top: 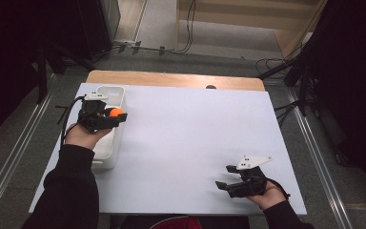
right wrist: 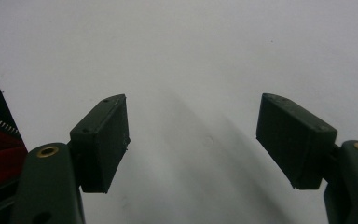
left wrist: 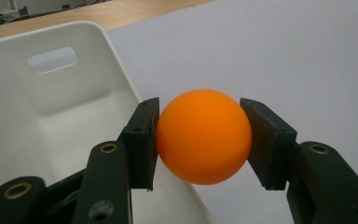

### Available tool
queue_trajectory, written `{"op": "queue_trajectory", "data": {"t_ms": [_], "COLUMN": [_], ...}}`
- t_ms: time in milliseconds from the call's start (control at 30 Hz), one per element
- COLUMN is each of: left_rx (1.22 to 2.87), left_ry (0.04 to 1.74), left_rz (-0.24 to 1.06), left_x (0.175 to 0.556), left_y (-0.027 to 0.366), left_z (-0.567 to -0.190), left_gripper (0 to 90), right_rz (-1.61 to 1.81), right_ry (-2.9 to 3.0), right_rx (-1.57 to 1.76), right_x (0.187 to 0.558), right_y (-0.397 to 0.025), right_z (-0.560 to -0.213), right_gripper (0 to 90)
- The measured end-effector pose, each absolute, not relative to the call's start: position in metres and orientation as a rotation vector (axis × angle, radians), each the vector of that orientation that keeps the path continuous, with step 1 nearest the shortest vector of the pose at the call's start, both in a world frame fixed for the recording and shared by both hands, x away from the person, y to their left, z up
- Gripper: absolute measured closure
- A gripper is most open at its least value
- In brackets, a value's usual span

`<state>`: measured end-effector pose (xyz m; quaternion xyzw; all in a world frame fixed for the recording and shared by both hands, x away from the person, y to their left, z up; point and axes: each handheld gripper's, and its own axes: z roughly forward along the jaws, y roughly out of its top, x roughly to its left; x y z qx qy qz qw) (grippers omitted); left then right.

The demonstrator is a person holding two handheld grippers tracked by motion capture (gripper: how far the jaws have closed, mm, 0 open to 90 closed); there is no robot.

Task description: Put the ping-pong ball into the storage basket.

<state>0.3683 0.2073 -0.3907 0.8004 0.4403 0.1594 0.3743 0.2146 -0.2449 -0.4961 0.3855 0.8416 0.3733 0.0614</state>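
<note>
An orange ball is clamped between the two black jaws of my left gripper. In the high view that left gripper holds the orange ball over the right rim of a white bin at the table's left side. The white bin looks empty inside, with a handle slot in its far wall. Near the front right edge my right gripper hovers open above the white table. Nothing lies between the jaws of the right gripper.
A wooden strip runs along the table's far edge. Cables and dark stands lie on the floor beyond it. Metal rails flank the table on both sides. The table's front edge is close to my right gripper.
</note>
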Motion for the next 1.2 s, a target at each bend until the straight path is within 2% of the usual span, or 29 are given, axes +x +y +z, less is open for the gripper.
{"op": "queue_trajectory", "data": {"t_ms": [1200], "left_rx": [2.011], "left_ry": [1.284], "left_rz": [0.486], "left_x": [0.379], "left_y": [0.243], "left_z": [-0.402], "left_gripper": [49.8], "right_rz": [1.128], "right_ry": [2.551], "right_rx": [1.168], "right_x": [0.214], "right_y": [-0.245], "right_z": [-0.496], "right_gripper": [24.0]}}
